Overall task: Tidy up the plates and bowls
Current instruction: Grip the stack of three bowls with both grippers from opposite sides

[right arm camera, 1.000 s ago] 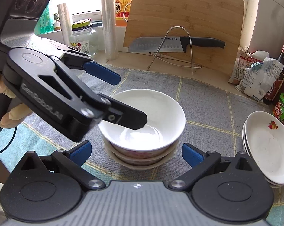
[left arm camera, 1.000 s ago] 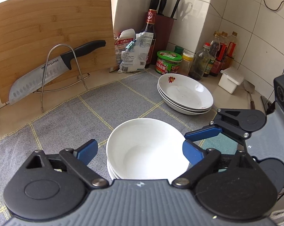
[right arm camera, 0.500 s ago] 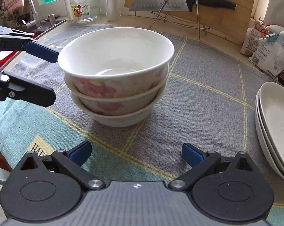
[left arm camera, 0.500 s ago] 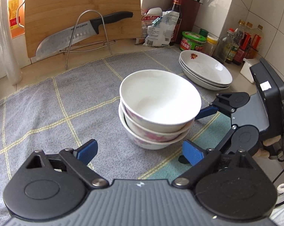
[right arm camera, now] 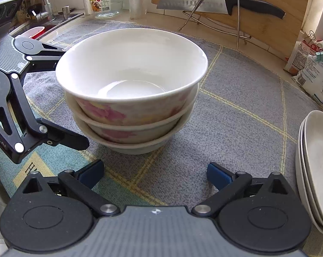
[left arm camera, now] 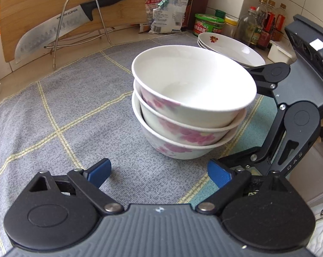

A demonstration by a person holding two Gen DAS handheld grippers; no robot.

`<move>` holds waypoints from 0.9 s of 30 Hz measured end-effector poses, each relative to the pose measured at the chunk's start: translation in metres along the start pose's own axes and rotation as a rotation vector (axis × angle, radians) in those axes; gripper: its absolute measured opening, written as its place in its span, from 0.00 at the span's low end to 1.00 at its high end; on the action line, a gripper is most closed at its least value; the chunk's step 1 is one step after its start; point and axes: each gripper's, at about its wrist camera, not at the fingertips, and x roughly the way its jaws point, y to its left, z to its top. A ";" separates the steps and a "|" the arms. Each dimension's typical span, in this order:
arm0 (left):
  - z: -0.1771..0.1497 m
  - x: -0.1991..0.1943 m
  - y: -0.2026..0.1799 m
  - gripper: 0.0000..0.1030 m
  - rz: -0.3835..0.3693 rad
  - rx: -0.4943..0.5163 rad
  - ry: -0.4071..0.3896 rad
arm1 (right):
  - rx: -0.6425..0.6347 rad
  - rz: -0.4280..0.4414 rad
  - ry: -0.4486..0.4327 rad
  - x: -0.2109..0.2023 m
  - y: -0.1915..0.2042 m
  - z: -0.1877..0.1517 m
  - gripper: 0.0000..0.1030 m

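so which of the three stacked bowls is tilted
The top bowl: it leans inside the stack, while the middle bowl and bottom bowl sit level.

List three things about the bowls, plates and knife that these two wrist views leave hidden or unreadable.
- Stack of bowls: the two lower bowls' insides, covered by the top bowl in both views.
- Stack of plates: cut off by the right wrist view's edge; bowls hide its near rim in the left.
- Knife: blade dimples readable, edge condition too small.
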 end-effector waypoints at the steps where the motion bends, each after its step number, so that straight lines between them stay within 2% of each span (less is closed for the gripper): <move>1: -0.001 0.001 0.000 0.94 -0.003 0.017 -0.014 | 0.001 0.000 0.006 0.000 -0.001 0.000 1.00; 5: 0.000 0.004 -0.003 0.99 -0.018 0.065 -0.009 | 0.006 -0.002 0.013 0.001 0.000 0.001 1.00; 8: -0.003 0.007 -0.014 1.00 0.029 0.177 -0.003 | -0.004 0.002 0.010 0.001 0.000 0.001 1.00; 9: -0.005 0.006 -0.015 1.00 0.023 0.180 -0.017 | -0.008 0.006 0.009 0.001 -0.001 0.001 1.00; 14: -0.006 0.005 -0.015 1.00 0.047 0.140 -0.041 | -0.053 0.034 -0.009 0.002 -0.004 0.000 1.00; 27: 0.001 0.011 -0.027 1.00 0.163 0.005 -0.012 | -0.200 0.138 -0.084 0.000 -0.018 -0.005 1.00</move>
